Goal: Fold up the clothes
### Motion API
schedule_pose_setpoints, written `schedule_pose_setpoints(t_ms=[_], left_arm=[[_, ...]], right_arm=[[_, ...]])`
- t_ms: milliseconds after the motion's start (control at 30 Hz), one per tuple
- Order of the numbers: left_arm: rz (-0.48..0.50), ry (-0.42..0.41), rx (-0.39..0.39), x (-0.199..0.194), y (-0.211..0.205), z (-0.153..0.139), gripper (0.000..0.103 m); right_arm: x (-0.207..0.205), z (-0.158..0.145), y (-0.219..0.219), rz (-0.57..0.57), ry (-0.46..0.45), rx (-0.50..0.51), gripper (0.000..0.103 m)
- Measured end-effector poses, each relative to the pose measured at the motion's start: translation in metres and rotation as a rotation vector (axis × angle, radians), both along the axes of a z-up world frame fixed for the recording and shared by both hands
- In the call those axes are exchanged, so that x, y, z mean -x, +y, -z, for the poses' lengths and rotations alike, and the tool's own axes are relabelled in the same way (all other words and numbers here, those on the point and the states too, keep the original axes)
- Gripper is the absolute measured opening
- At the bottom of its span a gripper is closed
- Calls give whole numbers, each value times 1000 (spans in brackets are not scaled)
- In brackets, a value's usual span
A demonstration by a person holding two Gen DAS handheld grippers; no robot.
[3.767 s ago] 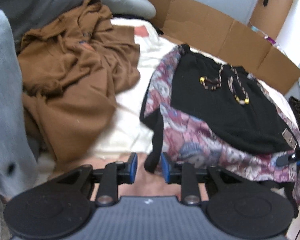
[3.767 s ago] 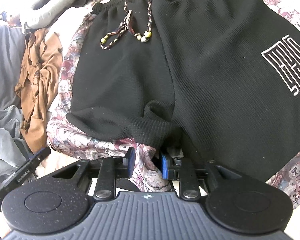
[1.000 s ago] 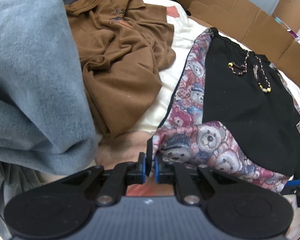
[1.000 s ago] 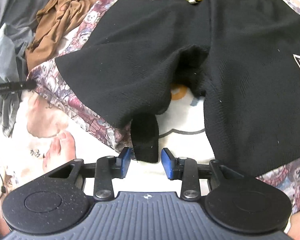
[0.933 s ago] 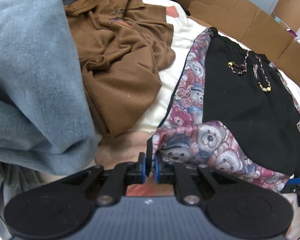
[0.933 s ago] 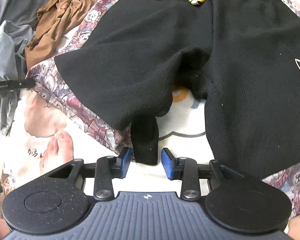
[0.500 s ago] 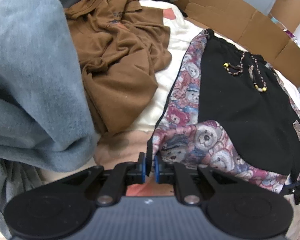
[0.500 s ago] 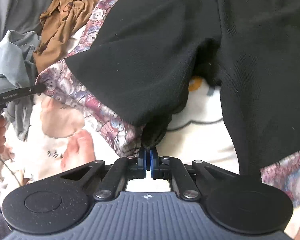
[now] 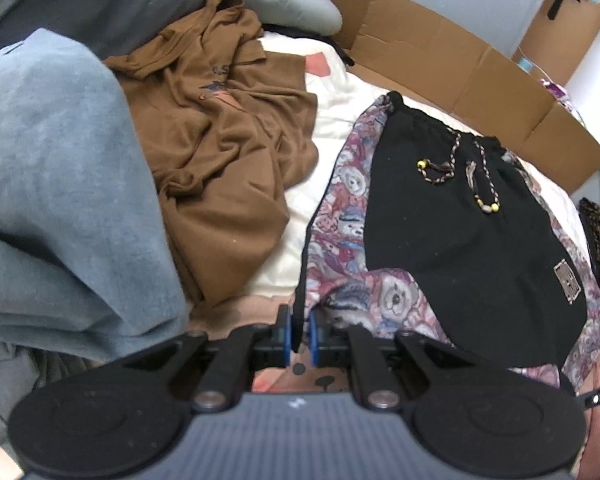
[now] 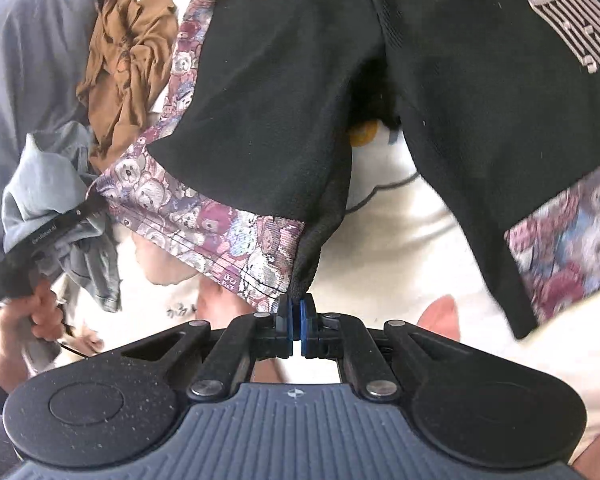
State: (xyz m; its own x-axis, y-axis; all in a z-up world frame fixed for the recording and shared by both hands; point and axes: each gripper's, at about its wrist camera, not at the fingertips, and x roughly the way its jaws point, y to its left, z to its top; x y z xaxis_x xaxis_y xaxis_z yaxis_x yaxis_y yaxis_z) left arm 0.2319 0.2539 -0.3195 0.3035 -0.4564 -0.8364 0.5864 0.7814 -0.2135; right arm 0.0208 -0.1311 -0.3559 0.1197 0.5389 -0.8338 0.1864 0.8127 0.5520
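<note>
While the shorts [image 10: 280, 92] stretch away ahead of both fingers, one leg's hem corners are pinched: outer by left gripper [image 9: 300, 334], inner by right gripper [image 10: 298, 318], both clamped.

Soft daylight, overexposed at the top, fisheye-bent edges, slight motion blur at right.

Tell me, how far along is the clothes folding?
Barely begun. Done: the black bear-print shorts lie spread flat. In hand: left tongs and right tongs pinch one leg's hem. Left: every fold, plus the crumpled brown shirt and grey garment.
</note>
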Motion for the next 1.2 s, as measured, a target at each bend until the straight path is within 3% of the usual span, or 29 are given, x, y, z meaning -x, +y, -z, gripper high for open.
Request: schedule_pose_setpoints(t_ms=[233,400,933,1067,1200], left_arm=[[-91,96,96,-12,16,-1,9],[-76,83,76,-14,12,0,9],[-50,113,-52,-29,-15,68,9],[-43,102,-61,-25,-14,67,9],[-42,98,-57,-23,-10,62,9]], right_arm=[[10,14,-29,222,86,-166,0],[10,15,-46,306,92,-197,0],[-26,70,-44,332,108,-66,1],[-31,62,-30,204,73,51,12],[-33,45,-16,75,-31,129,42]])
